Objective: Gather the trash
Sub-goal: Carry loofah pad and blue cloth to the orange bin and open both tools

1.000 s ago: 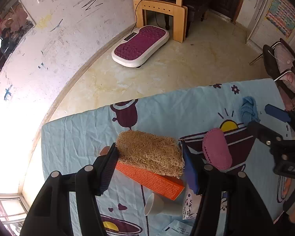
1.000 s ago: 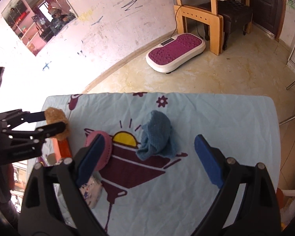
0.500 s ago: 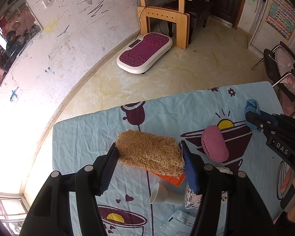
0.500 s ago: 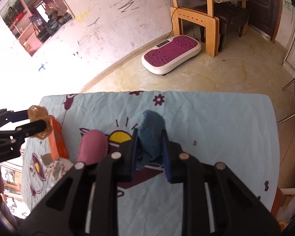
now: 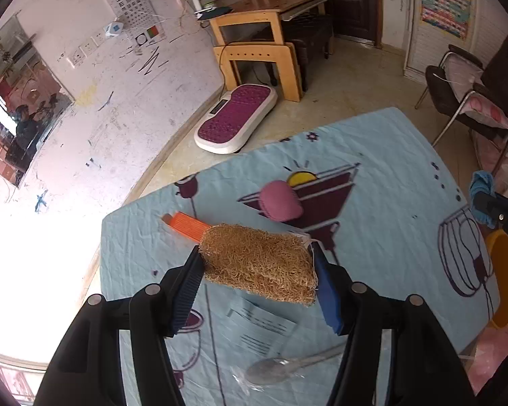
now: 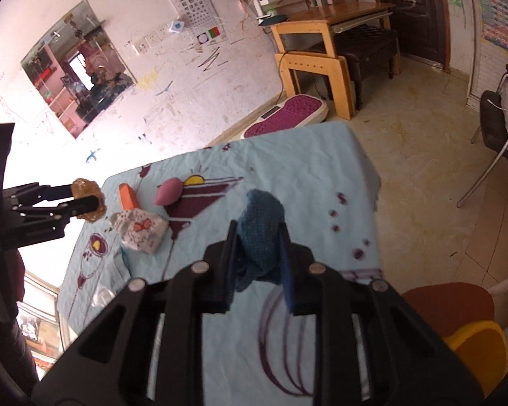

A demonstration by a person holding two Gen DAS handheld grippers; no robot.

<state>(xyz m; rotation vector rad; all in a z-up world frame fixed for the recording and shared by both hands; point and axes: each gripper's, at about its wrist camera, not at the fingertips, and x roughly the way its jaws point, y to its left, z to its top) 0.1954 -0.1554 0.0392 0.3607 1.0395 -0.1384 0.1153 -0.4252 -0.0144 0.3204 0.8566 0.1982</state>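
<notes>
We carry two items at once to save trips. Left gripper [image 5: 257, 270] pinches loofah [image 5: 259, 265] above table [image 5: 389, 176]. Right gripper [image 6: 257, 257] clamps blue rag [image 6: 260, 233], lifted off cloth, near yellow bin [image 6: 474, 348], likely drop spot. Orange box [image 5: 186, 226], pink pad [image 5: 281, 200] remain.

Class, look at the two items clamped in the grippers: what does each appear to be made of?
Loofah scrubber: probably dried plant fibre; tan, coarse, matted tangled strands, matte. Blue cloth: apparently woven or knitted textile; soft folds, fine grid texture, no shine.
</notes>
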